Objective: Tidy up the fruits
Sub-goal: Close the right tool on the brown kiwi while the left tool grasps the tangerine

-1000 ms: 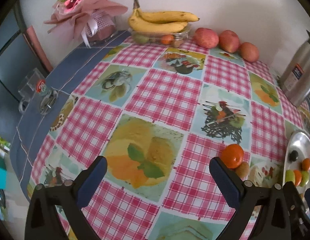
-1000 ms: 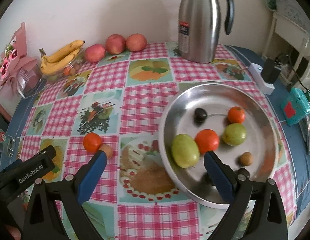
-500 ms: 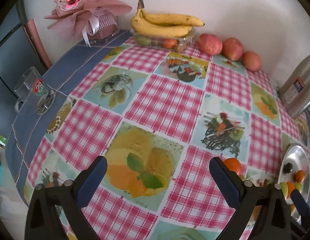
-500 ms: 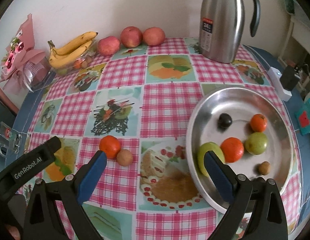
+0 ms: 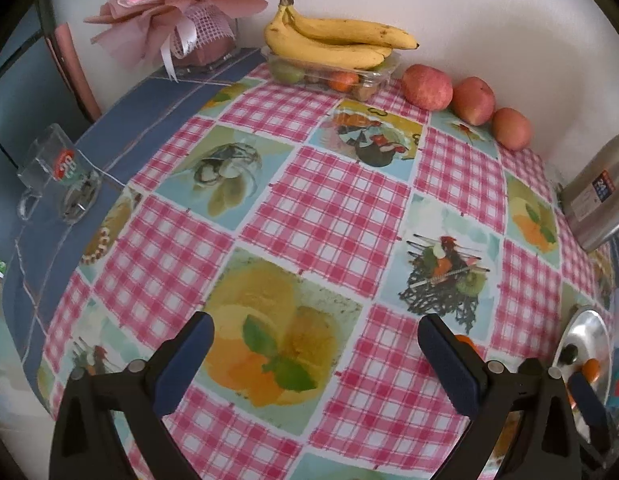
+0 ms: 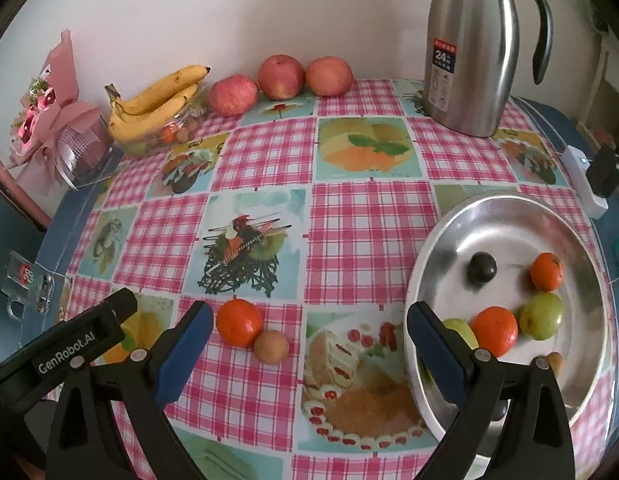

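A loose orange (image 6: 239,322) and a small brown fruit (image 6: 271,346) lie side by side on the checked tablecloth. My right gripper (image 6: 309,340) is open and empty, hovering just in front of them. A steel plate (image 6: 505,220) at the right holds two oranges (image 6: 494,330), two green fruits (image 6: 543,315), a dark fruit (image 6: 482,267) and a small brown one (image 6: 555,360). My left gripper (image 5: 315,354) is open and empty above the cloth; its right finger (image 5: 449,364) hides most of the loose orange (image 5: 467,341).
Bananas (image 6: 157,98) on a clear fruit box and three apples (image 6: 280,77) line the back wall. A steel jug (image 6: 471,46) stands back right, a pink bouquet (image 6: 49,116) back left, a glass mug (image 5: 49,176) at the left edge. A white charger (image 6: 585,184) lies beside the plate.
Both grippers have drawn back and shifted left. In the right view the plate slid rightward and the loose orange moved toward the centre. Both stayed open and empty.
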A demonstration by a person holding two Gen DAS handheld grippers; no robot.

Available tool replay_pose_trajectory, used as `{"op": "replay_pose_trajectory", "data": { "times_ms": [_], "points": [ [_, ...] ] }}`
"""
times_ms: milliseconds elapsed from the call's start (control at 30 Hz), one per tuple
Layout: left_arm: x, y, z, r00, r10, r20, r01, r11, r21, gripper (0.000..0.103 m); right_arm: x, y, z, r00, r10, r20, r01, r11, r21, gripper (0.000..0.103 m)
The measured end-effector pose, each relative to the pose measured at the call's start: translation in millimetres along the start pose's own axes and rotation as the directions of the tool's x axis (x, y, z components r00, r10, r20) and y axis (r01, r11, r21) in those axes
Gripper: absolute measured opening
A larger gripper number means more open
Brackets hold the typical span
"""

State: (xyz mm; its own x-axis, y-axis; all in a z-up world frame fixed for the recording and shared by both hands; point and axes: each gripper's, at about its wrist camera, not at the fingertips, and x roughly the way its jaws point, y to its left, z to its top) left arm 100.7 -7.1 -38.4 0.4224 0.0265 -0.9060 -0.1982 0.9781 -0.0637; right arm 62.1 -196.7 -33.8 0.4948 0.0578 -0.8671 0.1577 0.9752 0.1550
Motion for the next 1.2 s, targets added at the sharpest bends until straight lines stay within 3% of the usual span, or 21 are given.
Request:
{"op": "replay_pose_trajectory", "data": {
  "times_ms": [267, 500, 667, 833, 1200],
  "points": [
    [15, -8, 13, 0.996, -0.087, -0.026, 0.086, 0.996, -0.034, 0.103, 0, -7, 7, 0.999, 0.042, 0.029, -0.042, 0.999, 0.022, 0.098],
    [20, -18, 10, 0.989, -0.135, -0.056, 0.135, 0.991, 0.005, 0.103, 6, -1, 1, 0.996, 0.089, 0.002, -0.089, 0.996, -0.009, 0.096],
    [22, -16, 8, 0.984, -0.159, -0.083, 0.159, 0.987, -0.004, 0.102, 7, 6, -1, 0.993, 0.118, -0.015, -0.119, 0.992, -0.041, 0.070],
    [29, -20, 1, 0.975, -0.186, -0.124, 0.186, 0.983, -0.012, 0.102, 17, 12, -7, 0.987, 0.147, -0.066, -0.152, 0.986, -0.069, 0.059],
    [44, -23, -7, 0.958, -0.213, -0.190, 0.209, 0.977, -0.041, 0.101, 45, 9, -24, 0.968, 0.173, -0.183, -0.186, 0.981, -0.055, 0.052]
  ]
}}
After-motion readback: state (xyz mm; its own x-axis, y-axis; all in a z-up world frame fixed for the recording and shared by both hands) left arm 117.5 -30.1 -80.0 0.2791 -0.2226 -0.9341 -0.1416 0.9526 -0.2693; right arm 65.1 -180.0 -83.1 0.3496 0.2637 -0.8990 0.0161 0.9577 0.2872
